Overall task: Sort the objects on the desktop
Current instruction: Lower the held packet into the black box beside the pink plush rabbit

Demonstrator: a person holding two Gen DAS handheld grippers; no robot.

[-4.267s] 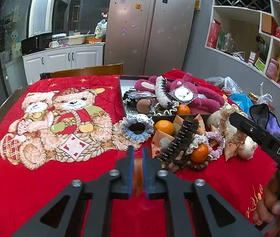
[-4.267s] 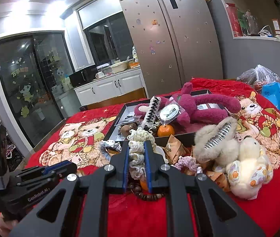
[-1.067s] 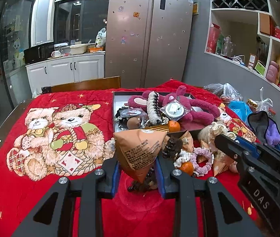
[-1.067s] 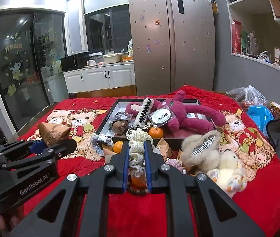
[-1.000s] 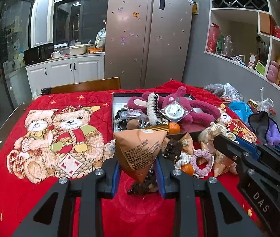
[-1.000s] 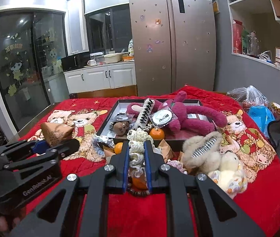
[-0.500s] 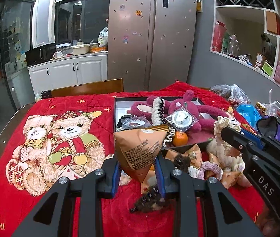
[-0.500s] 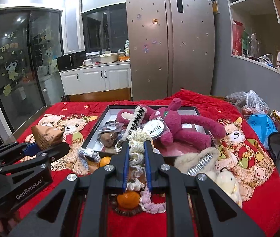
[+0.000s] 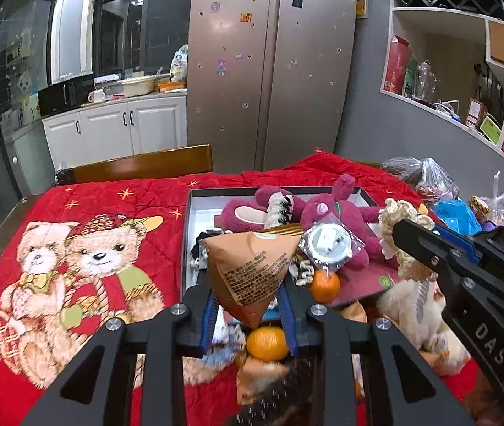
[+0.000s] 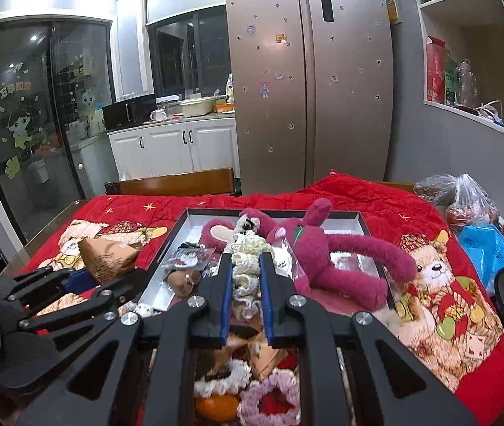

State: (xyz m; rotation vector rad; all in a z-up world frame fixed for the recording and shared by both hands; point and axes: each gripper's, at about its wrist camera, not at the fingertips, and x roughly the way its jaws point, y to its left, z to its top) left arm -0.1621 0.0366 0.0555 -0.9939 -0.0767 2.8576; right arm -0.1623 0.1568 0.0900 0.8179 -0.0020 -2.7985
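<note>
My left gripper [image 9: 248, 303] is shut on a brown triangular snack packet [image 9: 252, 269] and holds it in the air over the near edge of the black tray [image 9: 190, 198]. My right gripper [image 10: 246, 273] is shut on a cream crocheted scrunchie [image 10: 246, 259], also raised over the tray [image 10: 181, 220]. The tray holds a magenta plush toy [image 10: 323, 248], a hair claw, a bagged round item [image 9: 328, 241] and an orange [image 9: 324, 285]. The left gripper with its packet [image 10: 106, 257] shows at the left of the right wrist view.
Below the grippers lie oranges [image 9: 266, 342], scrunchies [image 10: 269, 396], more brown packets and a cream plush toy [image 9: 415, 305] on the red bear-print cloth [image 9: 74, 269]. Plastic bags [image 10: 465, 198] sit at the right. A wooden chair back [image 9: 145, 165] stands behind the table.
Both grippers have moved forward and up towards the tray, each keeping its hold. The pile of loose items has slid to the bottom of both views.
</note>
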